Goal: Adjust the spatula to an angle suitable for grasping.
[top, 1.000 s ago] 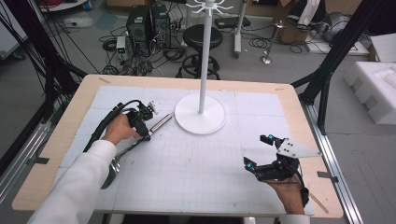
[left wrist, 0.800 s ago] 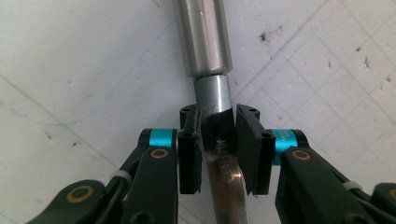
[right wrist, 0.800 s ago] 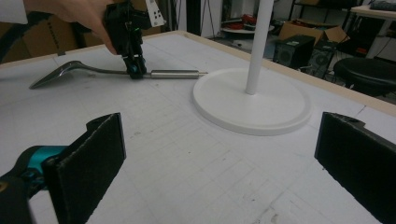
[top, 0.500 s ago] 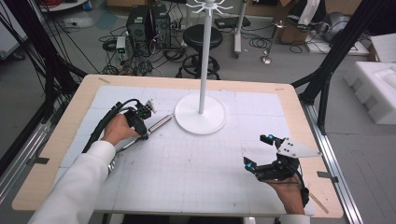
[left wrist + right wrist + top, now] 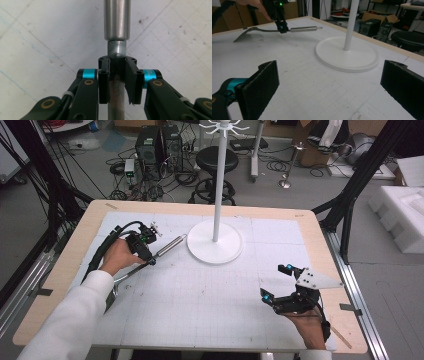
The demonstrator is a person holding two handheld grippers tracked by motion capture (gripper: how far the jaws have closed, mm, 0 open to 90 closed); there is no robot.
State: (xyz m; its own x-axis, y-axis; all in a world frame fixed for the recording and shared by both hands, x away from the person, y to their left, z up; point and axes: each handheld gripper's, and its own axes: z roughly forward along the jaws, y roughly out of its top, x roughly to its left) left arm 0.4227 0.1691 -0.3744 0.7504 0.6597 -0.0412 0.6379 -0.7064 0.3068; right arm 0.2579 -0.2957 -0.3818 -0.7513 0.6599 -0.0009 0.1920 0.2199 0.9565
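Note:
A metal spatula (image 5: pixel 170 245) with a thick round handle lies slanted over the left of the white mat (image 5: pixel 200 310). My left gripper (image 5: pixel 149 260) is shut on its thin shaft just below the handle. In the left gripper view the spatula (image 5: pixel 116 20) runs straight up between the closed pads of the left gripper (image 5: pixel 117 72). In the right gripper view the spatula (image 5: pixel 304 29) hangs a little above the mat, its blade end low at the left. My right gripper (image 5: pixel 276 281) rests at the front right, open, with nothing between the jaws of the right gripper (image 5: pixel 332 82).
A white stand (image 5: pixel 215 245) with a round base and a tall pole sits at the back centre of the table, close to the spatula's handle end. The stand's base (image 5: pixel 347 53) lies ahead of my right gripper. A wooden rim (image 5: pixel 60 270) borders the mat.
The left gripper has shifted slightly and the spatula's handle end has swung a little toward the far side. The right gripper has stayed still.

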